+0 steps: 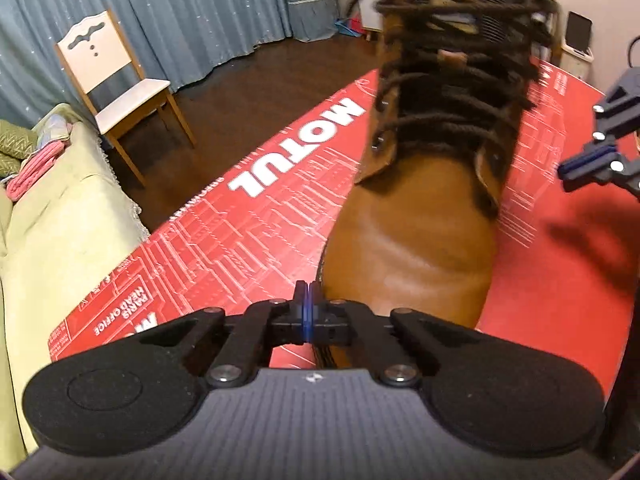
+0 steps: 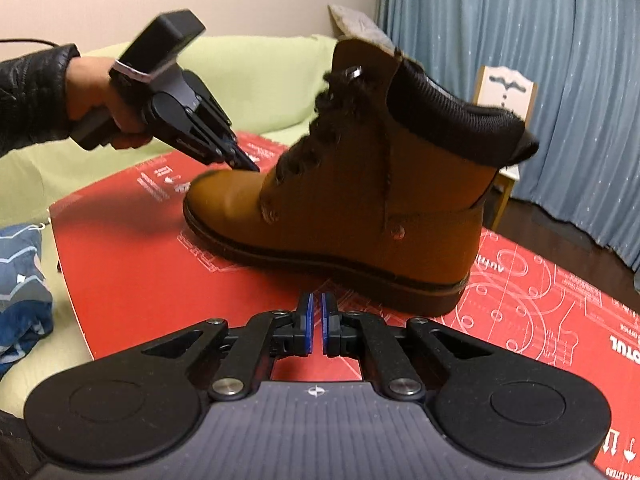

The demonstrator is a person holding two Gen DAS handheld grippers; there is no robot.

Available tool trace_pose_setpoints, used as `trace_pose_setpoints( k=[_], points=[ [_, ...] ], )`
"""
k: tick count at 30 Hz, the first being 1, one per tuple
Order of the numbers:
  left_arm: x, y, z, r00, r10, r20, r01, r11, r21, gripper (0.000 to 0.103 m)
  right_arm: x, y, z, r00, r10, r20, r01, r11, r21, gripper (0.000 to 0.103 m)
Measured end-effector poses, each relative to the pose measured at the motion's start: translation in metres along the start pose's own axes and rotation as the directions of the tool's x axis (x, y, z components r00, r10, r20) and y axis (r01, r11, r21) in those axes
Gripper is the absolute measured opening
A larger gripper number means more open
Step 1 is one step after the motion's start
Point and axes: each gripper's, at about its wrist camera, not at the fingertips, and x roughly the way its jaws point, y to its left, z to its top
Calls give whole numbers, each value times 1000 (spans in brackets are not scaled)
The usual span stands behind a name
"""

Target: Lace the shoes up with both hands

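Boot (image 2: 352,200) stands upright on the table (image 2: 120,280) for lacing; left hand-held gripper (image 2: 250,165), jaws together, hovers over the toe while right hand-held gripper (image 2: 315,320), slightly apart, waits empty beside the sole.

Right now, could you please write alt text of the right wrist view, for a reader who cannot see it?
A tan lace-up boot stands side-on on a red printed board, toe pointing left. The left gripper, held in a hand, hovers shut at the toe. The right gripper is in the foreground, slightly open and empty.
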Motion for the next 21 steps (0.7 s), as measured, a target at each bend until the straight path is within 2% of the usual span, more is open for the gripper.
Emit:
trace_pose_setpoints(
  k=[4,10,14,16,19,21],
  points=[
    [-14,-32,-10,992,-123,33,125,991,-54,0,3,0,-4,1000,4,-18,-4,999,35,4],
    [-25,-113,-17,976,-187,113,196,978,-70,0,-5,-3,-18,999,-2,-52,6,997,80,4],
    [-29,-147,-16,975,-150,161,164,983,-77,0,-20,-5,-29,995,-65,-73,70,995,69,8],
    [-35,-154,-15,979,-116,168,130,989,-72,0,-26,-13,-35,995,-66,-79,74,992,98,8],
    [-48,-160,-7,976,-16,219,24,999,-33,9,-35,-19,-39,996,-53,-74,60,993,103,7],
    [-53,-162,2,962,59,267,-61,998,0,10,-42,-20,-35,997,-50,-56,54,996,69,7]
  ],
)
